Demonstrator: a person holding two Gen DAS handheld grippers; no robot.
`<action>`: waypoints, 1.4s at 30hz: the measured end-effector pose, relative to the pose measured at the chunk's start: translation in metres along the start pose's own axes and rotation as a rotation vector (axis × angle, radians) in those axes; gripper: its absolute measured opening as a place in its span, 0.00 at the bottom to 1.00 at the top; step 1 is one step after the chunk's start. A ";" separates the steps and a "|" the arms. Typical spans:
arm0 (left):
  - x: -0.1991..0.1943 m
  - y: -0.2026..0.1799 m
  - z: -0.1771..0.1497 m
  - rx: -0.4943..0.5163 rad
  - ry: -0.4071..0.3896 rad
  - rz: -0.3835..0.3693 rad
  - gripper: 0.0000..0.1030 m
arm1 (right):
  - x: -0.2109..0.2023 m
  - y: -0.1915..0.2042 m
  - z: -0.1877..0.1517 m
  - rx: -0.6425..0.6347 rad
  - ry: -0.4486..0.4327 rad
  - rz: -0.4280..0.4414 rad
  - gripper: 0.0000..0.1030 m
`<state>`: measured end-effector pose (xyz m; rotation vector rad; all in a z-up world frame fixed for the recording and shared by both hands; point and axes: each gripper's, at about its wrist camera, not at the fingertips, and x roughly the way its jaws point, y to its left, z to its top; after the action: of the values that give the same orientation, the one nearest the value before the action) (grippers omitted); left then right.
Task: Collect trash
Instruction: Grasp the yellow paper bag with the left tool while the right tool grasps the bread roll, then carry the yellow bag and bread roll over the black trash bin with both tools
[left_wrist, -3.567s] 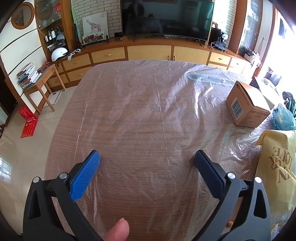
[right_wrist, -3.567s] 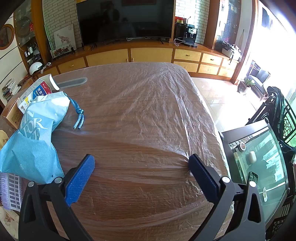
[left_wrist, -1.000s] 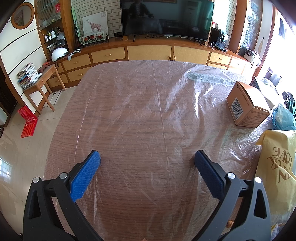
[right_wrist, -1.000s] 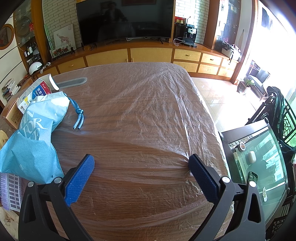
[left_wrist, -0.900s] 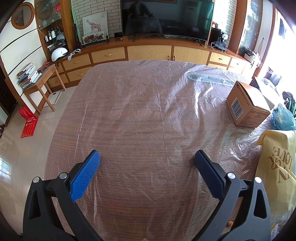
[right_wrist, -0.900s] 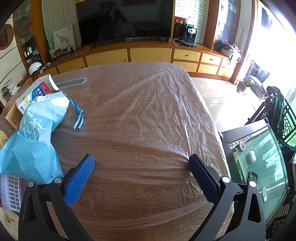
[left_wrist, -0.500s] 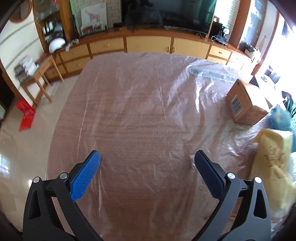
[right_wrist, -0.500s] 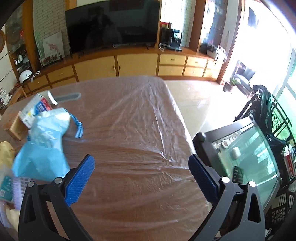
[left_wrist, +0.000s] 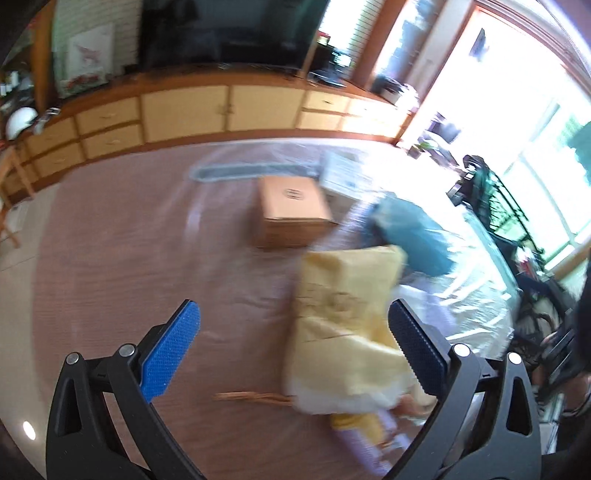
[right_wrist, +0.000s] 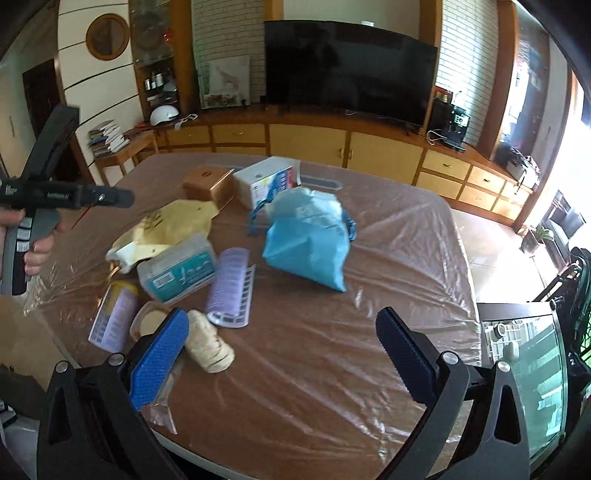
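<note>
Both the left gripper and the right gripper hung wide open and empty over the plastic-covered table, where trash lay scattered: a blue bag at twelve o'clock, a yellow bag at ten, a cardboard box beyond

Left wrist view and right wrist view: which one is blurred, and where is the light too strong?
Left wrist view: motion blur smears the yellow bag and cardboard box, while the left gripper stays sharp; the window side at the right is overexposed. Right wrist view: mostly sharp, so the blue bag reads clearly; glare shines on the plastic table cover, and fisheye distortion bends the cabinets.
</note>
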<state>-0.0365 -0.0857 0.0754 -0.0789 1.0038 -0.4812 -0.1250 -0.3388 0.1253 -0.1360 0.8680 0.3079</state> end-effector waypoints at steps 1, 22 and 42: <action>0.006 -0.006 0.002 0.002 0.014 -0.015 0.99 | 0.005 0.007 -0.002 -0.006 0.011 0.013 0.96; 0.077 -0.001 0.005 -0.054 0.250 -0.221 0.75 | 0.063 0.030 -0.019 -0.032 0.166 0.205 0.53; 0.028 -0.011 0.006 0.004 0.073 -0.032 0.46 | 0.043 0.021 0.003 0.074 0.084 0.242 0.23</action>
<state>-0.0227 -0.1084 0.0598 -0.0746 1.0741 -0.5187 -0.1035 -0.3087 0.0939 0.0252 0.9801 0.4982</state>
